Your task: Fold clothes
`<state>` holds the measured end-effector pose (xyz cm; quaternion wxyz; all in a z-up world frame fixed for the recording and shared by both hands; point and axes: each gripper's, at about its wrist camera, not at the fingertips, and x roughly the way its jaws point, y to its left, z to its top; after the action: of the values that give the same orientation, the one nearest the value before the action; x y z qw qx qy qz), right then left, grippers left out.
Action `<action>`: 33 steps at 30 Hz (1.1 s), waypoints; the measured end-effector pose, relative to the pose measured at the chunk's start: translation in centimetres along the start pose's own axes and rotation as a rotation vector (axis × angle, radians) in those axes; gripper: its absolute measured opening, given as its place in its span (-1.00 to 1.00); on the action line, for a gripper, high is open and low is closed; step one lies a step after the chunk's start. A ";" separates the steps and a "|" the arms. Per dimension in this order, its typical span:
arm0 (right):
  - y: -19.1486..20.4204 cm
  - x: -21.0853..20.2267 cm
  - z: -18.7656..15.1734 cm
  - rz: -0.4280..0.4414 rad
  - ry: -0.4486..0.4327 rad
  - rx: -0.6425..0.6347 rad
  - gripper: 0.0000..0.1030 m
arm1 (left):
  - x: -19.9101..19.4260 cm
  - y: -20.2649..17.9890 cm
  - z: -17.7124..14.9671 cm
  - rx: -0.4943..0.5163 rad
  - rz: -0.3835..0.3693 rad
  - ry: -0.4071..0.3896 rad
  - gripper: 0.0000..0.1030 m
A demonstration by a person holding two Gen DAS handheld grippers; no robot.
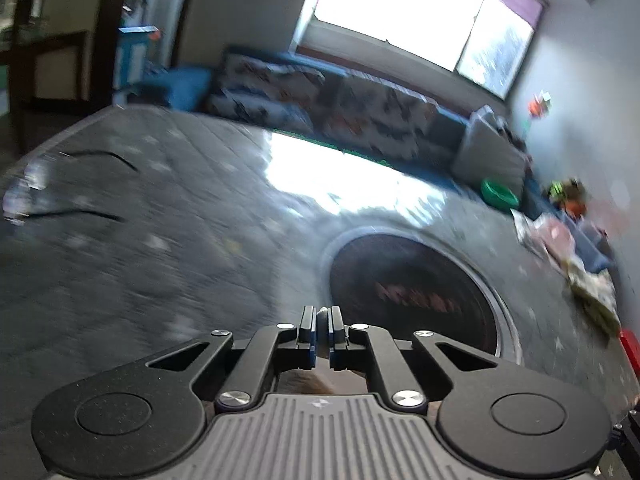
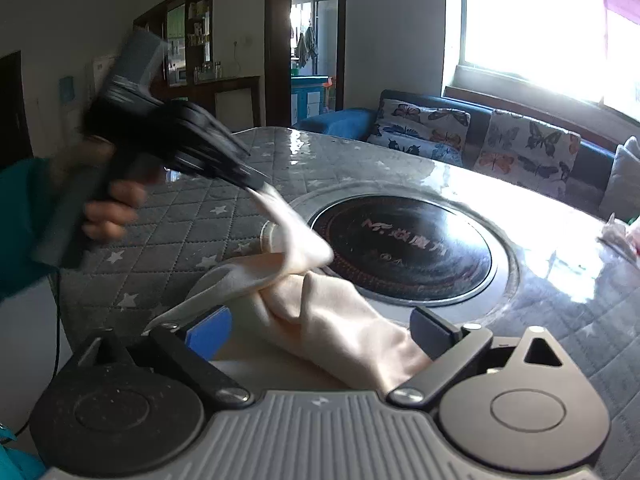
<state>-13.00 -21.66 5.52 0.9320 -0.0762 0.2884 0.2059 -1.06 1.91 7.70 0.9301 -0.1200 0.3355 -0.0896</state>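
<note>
Left tool [image 2: 256,184]: pressed together, pinching a corner of the cream soft-knit garment [image 2: 320,312] at its tips.
Right tool [image 2: 320,328]: spread wide; garment lies between its fingers, ungripped.
Risk: the thin pinched corner may slip free as it is lifted.
Surface: grey quilted star-print table [image 2: 168,224], round black hob [image 2: 404,248] ahead of the right tool.
Room: butterfly-cushion sofa [image 2: 480,136], bright window [image 2: 532,28].

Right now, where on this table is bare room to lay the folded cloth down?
Free: the quilted cover left of the round black cooktop, and the shiny stretch between cooktop and sofa. Crowded: the far right edge with bags.
</note>
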 end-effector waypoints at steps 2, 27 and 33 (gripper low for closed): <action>0.2 0.1 0.3 -0.009 0.008 -0.025 0.73 | -2.0 1.8 0.2 -0.018 0.031 -0.040 -0.89; 2.5 3.4 1.7 -0.173 0.068 -0.308 -0.83 | -7.6 13.0 -5.9 -0.116 0.310 0.045 -0.72; -0.1 0.9 2.1 -0.246 0.001 -0.221 -0.84 | -8.1 12.2 -5.3 -0.083 0.339 0.019 -0.41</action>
<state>-11.25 -20.94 6.73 0.9360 -0.2130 0.2528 0.1206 -9.61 14.66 5.15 0.9229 -0.0990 0.3632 0.0811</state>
